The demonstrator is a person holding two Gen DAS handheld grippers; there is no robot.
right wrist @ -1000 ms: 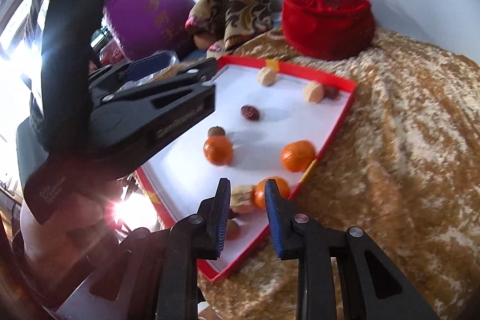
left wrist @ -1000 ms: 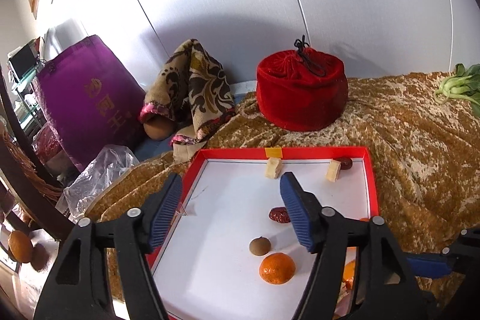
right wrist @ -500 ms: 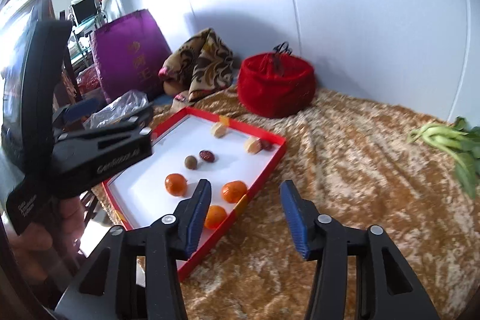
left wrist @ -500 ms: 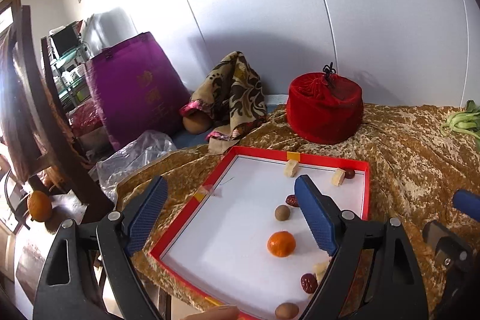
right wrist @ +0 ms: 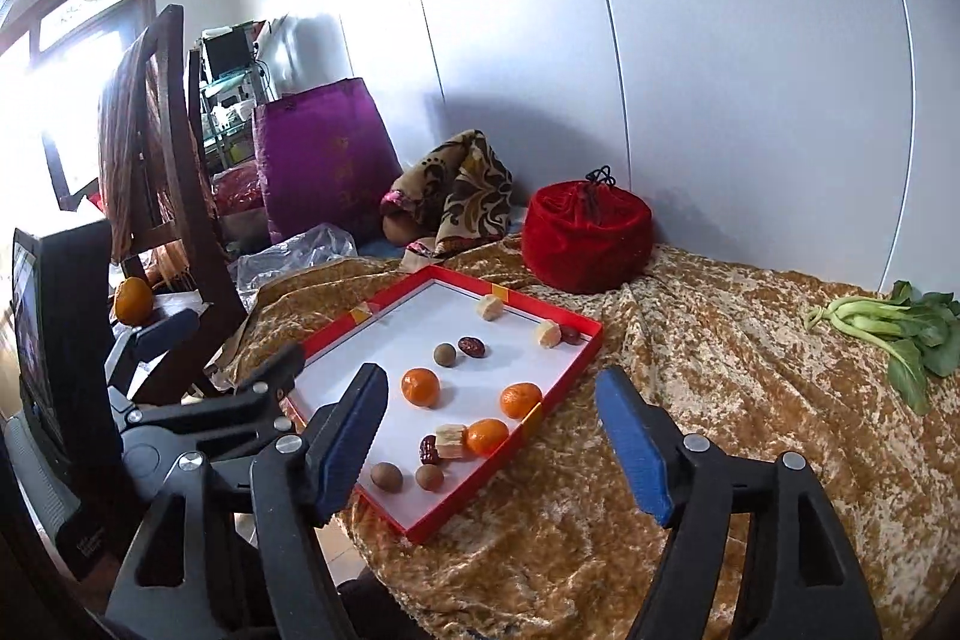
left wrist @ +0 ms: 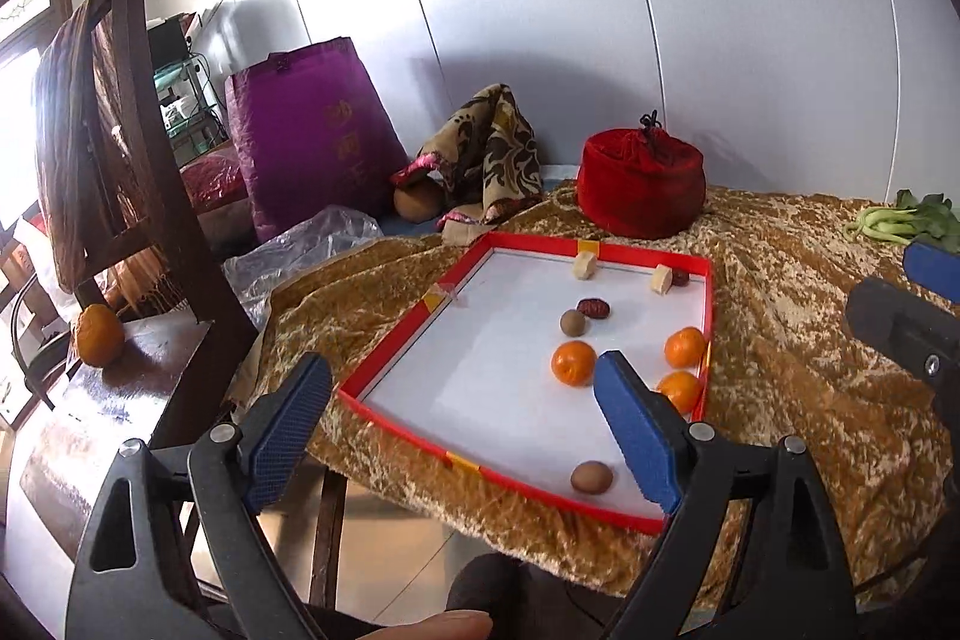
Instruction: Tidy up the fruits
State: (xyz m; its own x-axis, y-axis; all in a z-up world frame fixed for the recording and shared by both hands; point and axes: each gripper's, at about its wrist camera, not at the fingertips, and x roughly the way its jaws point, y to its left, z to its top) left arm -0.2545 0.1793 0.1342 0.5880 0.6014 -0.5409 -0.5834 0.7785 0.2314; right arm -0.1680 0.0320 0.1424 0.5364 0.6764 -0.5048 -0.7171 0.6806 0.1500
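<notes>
A: We start at our left gripper, low in the left wrist view. Its blue pads stand wide apart, having just spread a little further, and nothing sits between them.

B: Our right gripper shows the same at the bottom of the right wrist view: jaws well apart, just opened from nearly together, gripping nothing.

A: Beyond the jaws we see the red-rimmed tray with its white floor, lying at centre frame on the gold cloth.

B: The fruit is inside it. We count three oranges: one toward the middle, two near the right rim. A red date and a brown round fruit lie just beside each other above them.

A: Two pale chunks rest against the far rim, a dark fruit touching the right one. Near the lower corner sit another pale chunk with a date touching it, and two brown round fruits.

B: At left of frame, one more orange sits on the dark chair, well apart from the tray.

A: Farther out: a red velvet pouch above the tray, a purple bag upper left, greens far right.
</notes>
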